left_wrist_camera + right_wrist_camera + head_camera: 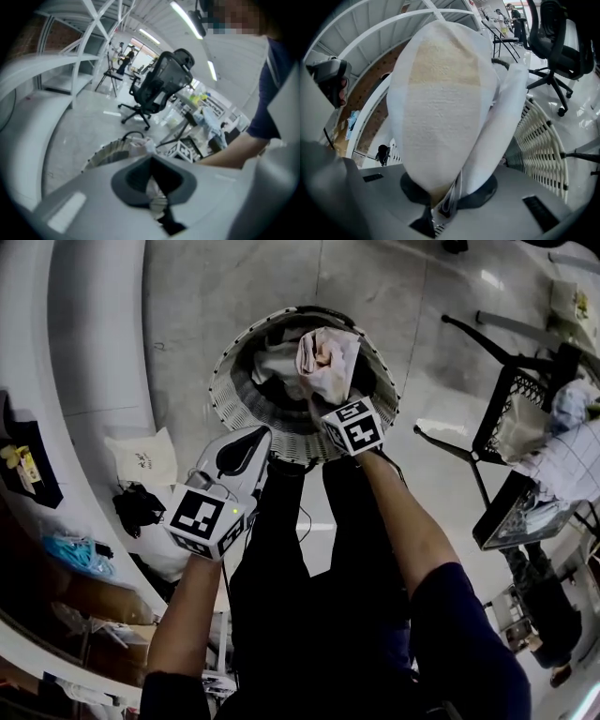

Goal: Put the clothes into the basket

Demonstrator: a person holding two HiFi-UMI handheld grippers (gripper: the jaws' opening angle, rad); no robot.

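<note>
Hanging over the white wicker basket (221,382), which is seen at 12 o'clock in the head view, a pale pinkish cloth (328,360) is gripped from below by the right gripper (332,401). It is bunched above the basket's 3 o'clock side. Darker and grey garments (272,364) are seen lying inside the basket. The left gripper (253,441) is held just off the rim at 7 o'clock, with its tip pointed at the basket. Switching to the left gripper view, its jaws are drawn almost together with only a thin slit between them, and nothing is caught there. The basket (104,155) is seen beyond at 11 o'clock. The cloth (140,147) is raised at its far edge, and a black office chair (159,86) stands further off at 12 o'clock. Over in the right gripper view, the right gripper (448,200) is clamped tight on the gathered lower end of the cloth (440,108), which fills the middle of the frame. The basket's ribbed wall (541,140) is seen at 3 o'clock.
</note>
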